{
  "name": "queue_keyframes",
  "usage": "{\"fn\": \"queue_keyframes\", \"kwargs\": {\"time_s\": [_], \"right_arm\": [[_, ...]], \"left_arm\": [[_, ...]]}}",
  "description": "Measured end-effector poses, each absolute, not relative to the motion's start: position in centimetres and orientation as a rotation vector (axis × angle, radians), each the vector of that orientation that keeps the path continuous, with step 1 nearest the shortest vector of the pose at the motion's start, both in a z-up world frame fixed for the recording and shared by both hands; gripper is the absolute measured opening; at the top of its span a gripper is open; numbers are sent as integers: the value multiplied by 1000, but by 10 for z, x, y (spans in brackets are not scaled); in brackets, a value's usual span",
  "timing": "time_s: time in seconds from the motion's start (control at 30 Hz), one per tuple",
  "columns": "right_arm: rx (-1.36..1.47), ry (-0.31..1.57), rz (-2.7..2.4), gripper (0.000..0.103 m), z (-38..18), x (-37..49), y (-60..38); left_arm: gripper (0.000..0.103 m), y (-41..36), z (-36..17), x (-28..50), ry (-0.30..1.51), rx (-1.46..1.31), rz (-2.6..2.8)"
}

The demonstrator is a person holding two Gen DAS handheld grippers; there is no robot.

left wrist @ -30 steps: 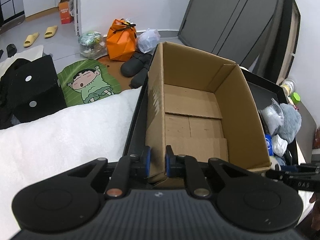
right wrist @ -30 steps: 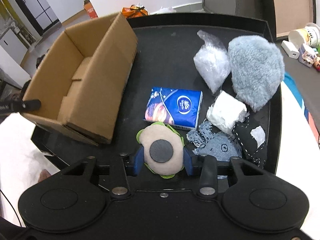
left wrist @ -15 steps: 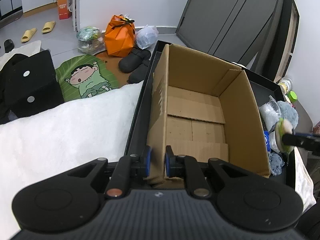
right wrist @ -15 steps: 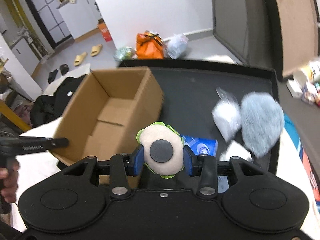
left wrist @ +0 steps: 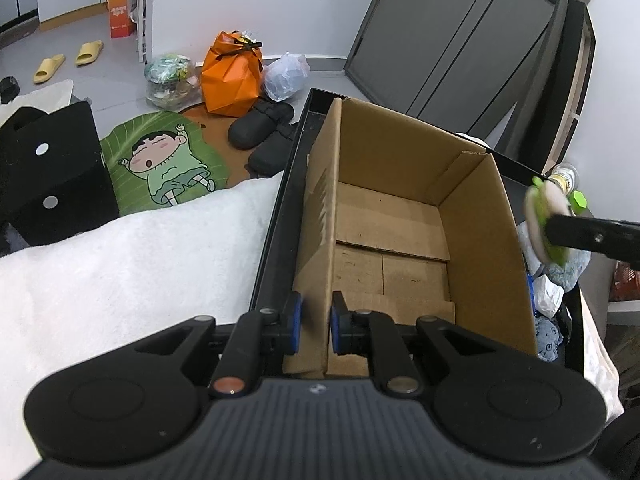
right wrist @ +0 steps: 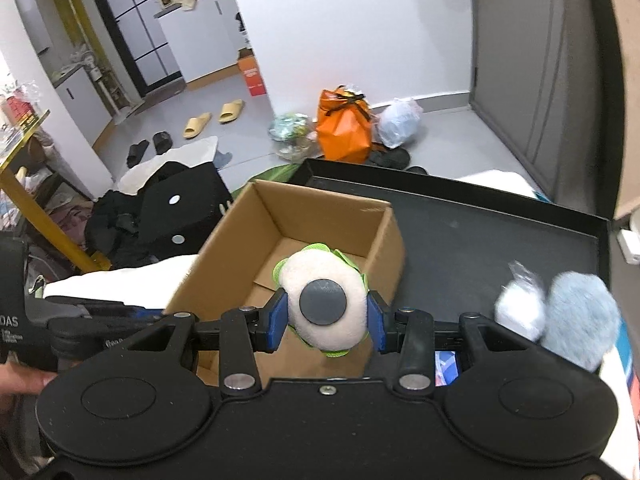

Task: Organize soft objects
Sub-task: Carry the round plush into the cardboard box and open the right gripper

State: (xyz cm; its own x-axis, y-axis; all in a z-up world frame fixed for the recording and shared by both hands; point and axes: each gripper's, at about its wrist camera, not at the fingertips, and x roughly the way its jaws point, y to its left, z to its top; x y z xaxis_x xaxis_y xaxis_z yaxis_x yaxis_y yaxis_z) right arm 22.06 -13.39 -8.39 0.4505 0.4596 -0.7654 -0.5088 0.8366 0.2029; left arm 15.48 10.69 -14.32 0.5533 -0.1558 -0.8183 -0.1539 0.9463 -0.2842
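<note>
The right claw [right wrist: 326, 322] is closed on a small cream plush toy [right wrist: 324, 300] with a green fringe and a dark round disc on its face, the blue pads pressing into its sides so the stuffing bulges a little between them. It hangs in the air over the near edge of the open cardboard box [right wrist: 320, 216], not yet inside. The left claw [left wrist: 312, 322] is pinched shut on the box's near corner wall, apparently bracing the box on the black tray [left wrist: 276, 216].

The toy looks light and squashy. It gives under the pads, so a grip across its middle, as now, seems the safe place. The fringe would likely slip or tear free. It should drop without bouncing much, and nothing about it looks fragile. The box wall is thin, stiff cardboard and may flex if pulled hard.

The right wrist view shows the grip itself and the things waiting on the tray: a fluffy blue-grey piece [right wrist: 578, 316] and a pale crinkly bag [right wrist: 520, 312] just beside it, both blurred, so I can't say what they are exactly. The left wrist view shows the box floor bare, which the toy partly hides in the other. It also shows the toy [left wrist: 542, 220] from the side, off beyond the box's right wall, with the white towel [left wrist: 120, 264] on the tray's other side.
</note>
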Motion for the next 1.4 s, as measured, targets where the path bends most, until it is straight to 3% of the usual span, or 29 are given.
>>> {"fn": "queue_keyframes", "kwargs": {"time_s": [0.7,0.77,0.83,0.87,1.4], "right_arm": [[-145,991,670,41,-113,228,-73],[-141,988,677,42,-113,228,-69],[-133,979,683,55,-114,228,-67],[-133,978,688,57,-115,228,-66],[-92,956,654,57,-98,209,-98]], "left_arm": [[13,109,-141,158,1008,-375,26],[13,110,-142,159,1009,-381,29],[13,111,-142,159,1008,-385,30],[13,111,-142,159,1008,-385,31],[17,102,-133,162,1007,-326,34]]}}
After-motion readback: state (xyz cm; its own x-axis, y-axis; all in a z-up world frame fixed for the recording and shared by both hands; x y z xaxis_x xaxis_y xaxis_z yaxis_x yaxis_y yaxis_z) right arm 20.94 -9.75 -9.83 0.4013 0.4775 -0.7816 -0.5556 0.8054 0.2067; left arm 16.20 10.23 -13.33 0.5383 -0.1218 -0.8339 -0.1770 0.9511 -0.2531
